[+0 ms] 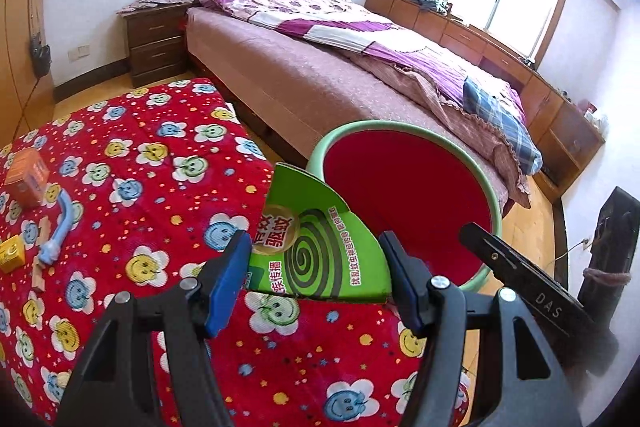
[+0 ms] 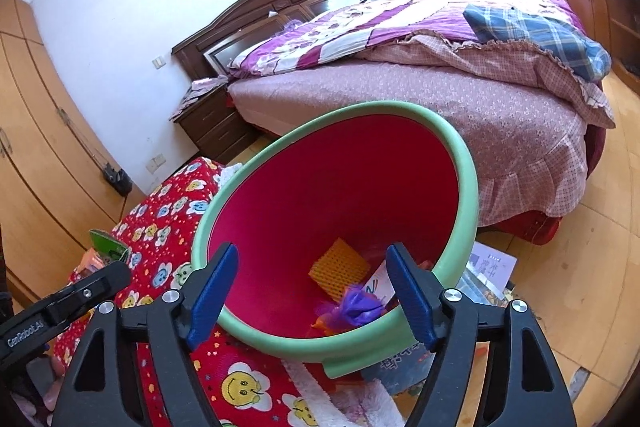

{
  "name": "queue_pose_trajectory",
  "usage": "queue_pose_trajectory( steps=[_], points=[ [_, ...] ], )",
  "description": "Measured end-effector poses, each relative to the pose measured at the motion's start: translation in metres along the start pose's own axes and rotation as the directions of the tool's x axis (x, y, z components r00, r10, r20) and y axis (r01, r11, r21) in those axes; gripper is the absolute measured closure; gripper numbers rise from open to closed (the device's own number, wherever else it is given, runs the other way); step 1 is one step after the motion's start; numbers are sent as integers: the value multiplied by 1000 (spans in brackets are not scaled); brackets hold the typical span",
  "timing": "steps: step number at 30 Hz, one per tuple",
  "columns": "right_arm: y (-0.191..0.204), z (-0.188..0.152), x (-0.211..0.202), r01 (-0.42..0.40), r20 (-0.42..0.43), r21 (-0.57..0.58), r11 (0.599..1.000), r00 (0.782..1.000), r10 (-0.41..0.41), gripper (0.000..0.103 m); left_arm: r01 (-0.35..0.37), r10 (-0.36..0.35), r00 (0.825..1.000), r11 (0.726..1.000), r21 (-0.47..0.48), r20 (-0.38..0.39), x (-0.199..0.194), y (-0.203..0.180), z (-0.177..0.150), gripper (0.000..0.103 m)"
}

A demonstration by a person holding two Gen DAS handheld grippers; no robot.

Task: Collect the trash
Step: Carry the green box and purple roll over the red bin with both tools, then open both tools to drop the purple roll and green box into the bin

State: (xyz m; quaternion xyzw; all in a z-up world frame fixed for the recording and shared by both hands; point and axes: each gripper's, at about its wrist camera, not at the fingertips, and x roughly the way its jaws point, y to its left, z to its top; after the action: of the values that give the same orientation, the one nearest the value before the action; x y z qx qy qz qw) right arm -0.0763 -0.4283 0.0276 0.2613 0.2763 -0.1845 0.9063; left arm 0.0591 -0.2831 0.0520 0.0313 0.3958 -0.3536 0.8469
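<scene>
Between the left gripper's (image 1: 316,279) fingers (image 1: 226,279) sits the mosquito-coil box (image 1: 320,239), above the blanket-covered desk (image 1: 160,155). Just beyond and right of those fingers stands the bin (image 1: 400,131), with the bed (image 1: 340,75) behind it. Far left of them, on the desk, lie a carton (image 1: 28,179), a toothbrush (image 1: 60,227) and a small block (image 1: 12,255). Ahead of the right gripper's (image 2: 314,291) fingers (image 2: 412,299), the bin's near rim lies between them; in the bin rest a grid-patterned piece (image 2: 340,269) and a wrapper (image 2: 356,309).

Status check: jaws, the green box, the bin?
Left gripper shut on green mosquito-coil box, beside bin rim. Right gripper open at the bin. Nothing blocking.
</scene>
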Motion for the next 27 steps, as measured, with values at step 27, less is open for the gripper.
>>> queue_pose_trajectory(
  steps=[27],
  points=[
    [-40,2,-28,69,59,93,993,996,-75,26,39,-26,996,988,150,-86,69,-60,7,32]
  ],
)
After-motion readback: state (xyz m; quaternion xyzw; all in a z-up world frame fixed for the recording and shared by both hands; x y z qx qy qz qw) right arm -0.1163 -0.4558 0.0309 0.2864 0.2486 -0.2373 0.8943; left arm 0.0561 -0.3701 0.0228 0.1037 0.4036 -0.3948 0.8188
